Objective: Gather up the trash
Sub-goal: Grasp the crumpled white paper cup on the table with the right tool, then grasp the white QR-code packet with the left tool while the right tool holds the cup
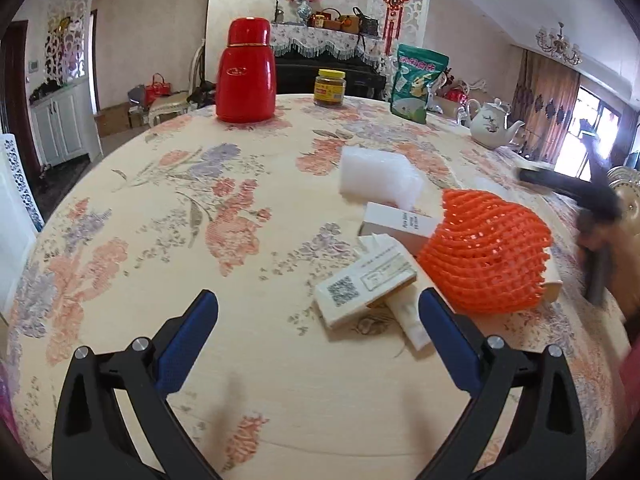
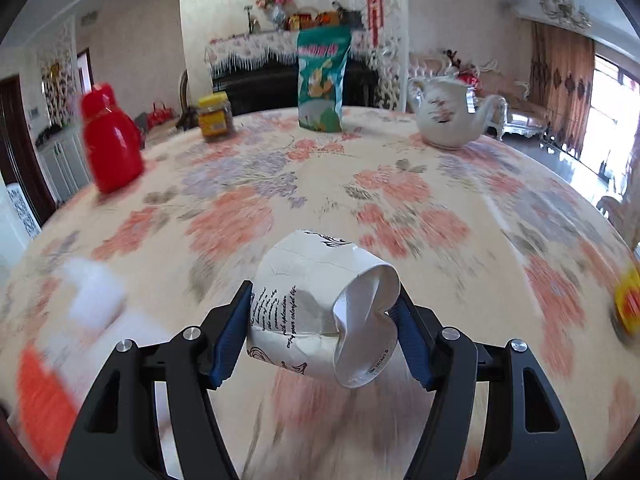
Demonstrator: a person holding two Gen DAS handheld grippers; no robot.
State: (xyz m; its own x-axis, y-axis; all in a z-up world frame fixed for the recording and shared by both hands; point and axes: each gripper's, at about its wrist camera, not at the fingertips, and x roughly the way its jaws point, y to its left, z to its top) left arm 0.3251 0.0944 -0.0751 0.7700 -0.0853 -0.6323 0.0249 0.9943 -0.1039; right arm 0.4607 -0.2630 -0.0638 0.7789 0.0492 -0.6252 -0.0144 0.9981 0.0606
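Observation:
In the left wrist view my left gripper [image 1: 318,312] is open and empty above the floral tablecloth [image 1: 160,220]. Just ahead and to its right lies a trash pile: an orange foam net [image 1: 484,252], a white foam block [image 1: 378,178], a small white carton [image 1: 396,226], a tissue pack with a QR code [image 1: 364,286] and a white tube [image 1: 408,316]. In the right wrist view my right gripper [image 2: 320,316] is shut on a crumpled white paper cup [image 2: 320,308], held above the table. The foam block [image 2: 94,294] and orange net [image 2: 44,396] show blurred at the left.
At the table's far side stand a red thermos [image 1: 246,70], a yellow-lidded jar [image 1: 330,88], a green snack bag [image 1: 418,84] and a white teapot [image 1: 494,124]. The right gripper's dark blurred shape [image 1: 592,208] is at the right. A yellow object [image 2: 628,304] sits at the right edge.

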